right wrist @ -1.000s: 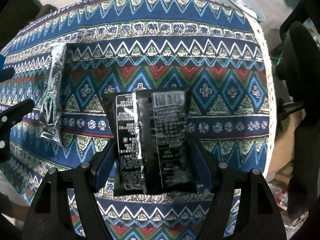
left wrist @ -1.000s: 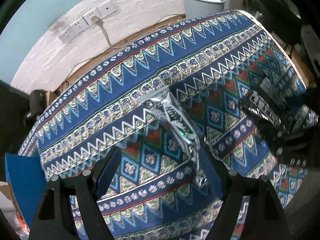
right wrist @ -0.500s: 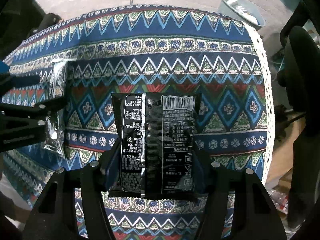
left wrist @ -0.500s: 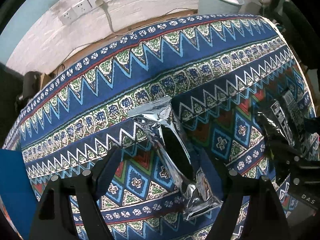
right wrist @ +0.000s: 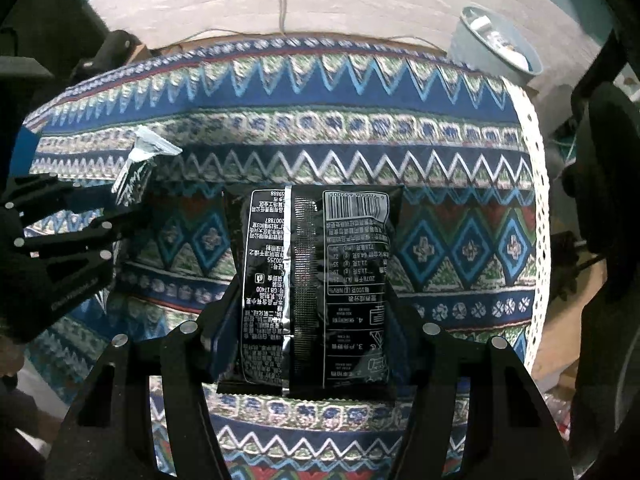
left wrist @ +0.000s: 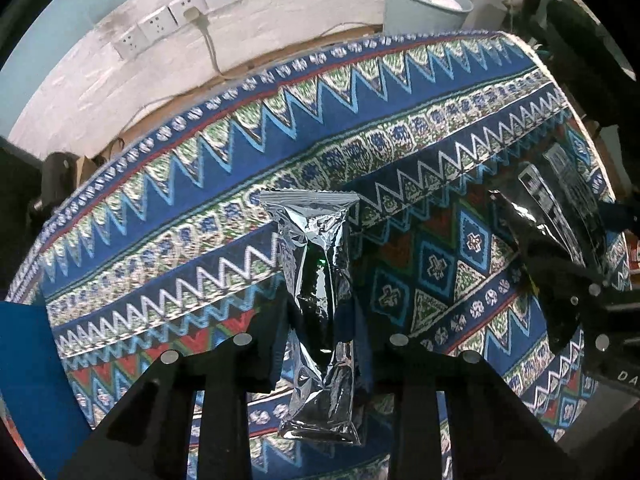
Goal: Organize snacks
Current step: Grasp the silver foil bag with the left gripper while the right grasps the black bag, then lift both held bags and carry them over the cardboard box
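My left gripper [left wrist: 320, 344] is shut on a long silver foil snack packet [left wrist: 316, 280] and holds it lengthwise above the patterned tablecloth [left wrist: 192, 216]. My right gripper [right wrist: 312, 316] is shut on a black snack bag [right wrist: 316, 280] with white print and a barcode, back side up, held above the cloth. In the left wrist view the black bag [left wrist: 560, 208] and the right gripper [left wrist: 568, 280] show at the right. In the right wrist view the silver packet [right wrist: 136, 168] and the left gripper [right wrist: 80, 236] show at the left.
The tablecloth [right wrist: 360, 100] covers a table that ends near a white brick wall with sockets [left wrist: 176, 20] and a cable. A grey bin [left wrist: 424, 4] stands beyond the far right corner. A black chair [right wrist: 608, 184] is at the right. A blue object [left wrist: 24, 352] sits at the left edge.
My left gripper has closed on the silver packet and lifted it off the cloth. My right gripper has tightened on the black bag and raised it. Both views have moved toward the wall.
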The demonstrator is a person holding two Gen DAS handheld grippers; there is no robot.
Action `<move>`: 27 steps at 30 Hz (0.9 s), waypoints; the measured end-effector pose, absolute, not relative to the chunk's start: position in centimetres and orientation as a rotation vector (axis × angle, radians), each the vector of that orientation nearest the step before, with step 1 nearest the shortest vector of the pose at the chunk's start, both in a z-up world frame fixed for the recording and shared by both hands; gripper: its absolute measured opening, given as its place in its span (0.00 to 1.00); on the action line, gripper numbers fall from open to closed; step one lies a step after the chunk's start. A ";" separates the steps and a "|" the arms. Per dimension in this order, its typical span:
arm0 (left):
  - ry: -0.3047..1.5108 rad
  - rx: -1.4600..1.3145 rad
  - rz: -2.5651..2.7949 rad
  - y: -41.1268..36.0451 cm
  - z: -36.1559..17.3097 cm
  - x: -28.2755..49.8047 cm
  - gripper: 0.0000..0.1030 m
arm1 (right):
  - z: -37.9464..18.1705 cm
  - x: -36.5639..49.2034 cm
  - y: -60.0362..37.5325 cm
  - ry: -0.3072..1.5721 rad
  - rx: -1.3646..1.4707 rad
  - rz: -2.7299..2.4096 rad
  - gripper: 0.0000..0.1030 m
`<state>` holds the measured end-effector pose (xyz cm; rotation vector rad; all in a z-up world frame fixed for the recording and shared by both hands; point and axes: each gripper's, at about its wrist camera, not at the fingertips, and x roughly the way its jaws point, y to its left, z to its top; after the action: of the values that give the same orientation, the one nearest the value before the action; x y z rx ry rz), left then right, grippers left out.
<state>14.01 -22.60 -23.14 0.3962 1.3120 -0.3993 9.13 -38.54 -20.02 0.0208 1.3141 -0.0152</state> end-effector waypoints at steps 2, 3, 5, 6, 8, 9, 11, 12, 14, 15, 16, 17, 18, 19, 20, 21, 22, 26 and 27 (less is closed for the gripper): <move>1.281 0.421 -0.399 -22.2 -22.0 13.6 0.29 | -19.3 9.3 -37.9 1.298 0.013 -0.006 0.60; 1.269 0.432 -0.397 -22.0 -21.4 13.6 0.29 | -19.0 9.0 -37.5 1.290 0.008 -0.001 0.60; 1.253 0.440 -0.392 -21.4 -20.5 13.0 0.29 | -18.5 9.0 -37.2 1.278 0.002 0.007 0.60; 1.245 0.445 -0.387 -20.9 -20.0 12.7 0.29 | -18.1 8.9 -36.8 1.270 -0.001 0.013 0.60; 1.240 0.449 -0.378 -20.4 -19.4 12.3 0.29 | -17.5 9.0 -36.2 1.264 -0.010 0.016 0.60; 1.236 0.453 -0.371 -20.0 -19.2 12.1 0.29 | -17.1 9.0 -35.9 1.255 -0.012 0.023 0.60; 1.223 0.457 -0.363 -19.1 -18.3 11.5 0.29 | -16.6 8.7 -35.2 1.244 -0.015 0.031 0.60; 1.215 0.457 -0.361 -18.8 -17.9 11.2 0.29 | -16.4 8.5 -34.9 1.240 -0.018 0.035 0.60; 1.198 0.455 -0.357 -17.9 -17.1 10.6 0.29 | -16.0 8.5 -34.1 1.232 -0.025 0.044 0.60; 1.190 0.454 -0.356 -17.6 -16.7 10.3 0.29 | -15.7 8.4 -33.7 1.226 -0.029 0.050 0.60; 1.180 0.454 -0.354 -17.2 -16.2 10.0 0.29 | -15.5 8.2 -33.4 1.222 -0.030 0.053 0.60; 1.171 0.458 -0.349 -17.1 -15.8 10.0 0.29 | -15.2 8.1 -33.1 1.216 -0.032 0.057 0.60; 1.163 0.463 -0.345 -16.8 -15.5 9.8 0.29 | -14.9 8.1 -32.8 1.211 -0.034 0.059 0.60; 1.155 0.464 -0.343 -16.6 -15.3 9.9 0.29 | -14.6 8.0 -32.6 1.205 -0.037 0.062 0.60; 1.153 0.462 -0.344 -16.3 -15.1 9.9 0.29 | -14.4 7.9 -32.3 1.198 -0.040 0.065 0.60; 1.152 0.459 -0.345 -16.1 -14.9 9.7 0.29 | -14.1 7.8 -32.0 1.194 -0.043 0.067 0.60; 1.147 0.454 -0.349 -15.8 -14.5 9.4 0.29 | -14.0 7.7 -31.6 1.191 -0.046 0.072 0.60; 1.111 0.463 -0.352 -14.5 -12.9 8.1 0.29 | -13.2 7.4 -29.9 1.177 -0.064 0.096 0.60; 1.094 0.474 -0.349 -14.0 -12.5 7.8 0.29 | -12.9 7.4 -29.4 1.172 -0.067 0.104 0.60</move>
<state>7.76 -14.04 -12.50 0.4741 1.0940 -0.3491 7.40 -29.38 -12.93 -0.0674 1.1721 0.1044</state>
